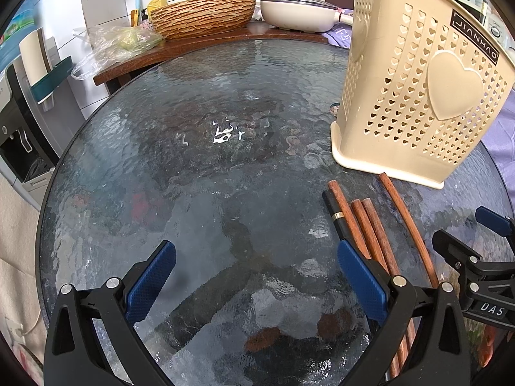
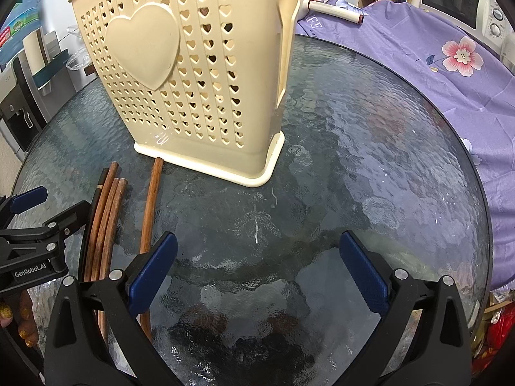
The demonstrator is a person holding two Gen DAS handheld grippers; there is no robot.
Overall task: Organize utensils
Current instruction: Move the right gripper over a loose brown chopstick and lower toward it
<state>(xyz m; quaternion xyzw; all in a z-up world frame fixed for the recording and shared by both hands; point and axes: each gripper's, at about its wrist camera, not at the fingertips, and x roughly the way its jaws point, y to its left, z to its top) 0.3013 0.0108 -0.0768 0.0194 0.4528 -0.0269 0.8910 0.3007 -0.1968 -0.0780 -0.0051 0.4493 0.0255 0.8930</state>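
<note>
A cream utensil holder [image 1: 415, 87] [image 2: 190, 74] with heart-shaped holes stands upright on the round glass table [image 1: 199, 167] [image 2: 370, 167]. Several brown wooden chopsticks [image 1: 370, 228] [image 2: 109, 212] and one black chopstick [image 1: 334, 212] lie flat in front of it; a single brown one [image 1: 408, 222] [image 2: 149, 206] lies slightly apart. My left gripper [image 1: 256, 280] is open over bare glass, its right finger beside the chopstick bundle. My right gripper [image 2: 257, 273] is open too, its left finger next to the single chopstick. Neither holds anything.
A striped wooden bowl [image 1: 202, 14], a plastic bag [image 1: 119, 45] and a cream pan [image 1: 299, 13] sit on a counter behind the table. Purple flowered cloth [image 2: 434, 64] covers the right side. A water dispenser [image 1: 22, 122] stands at the left.
</note>
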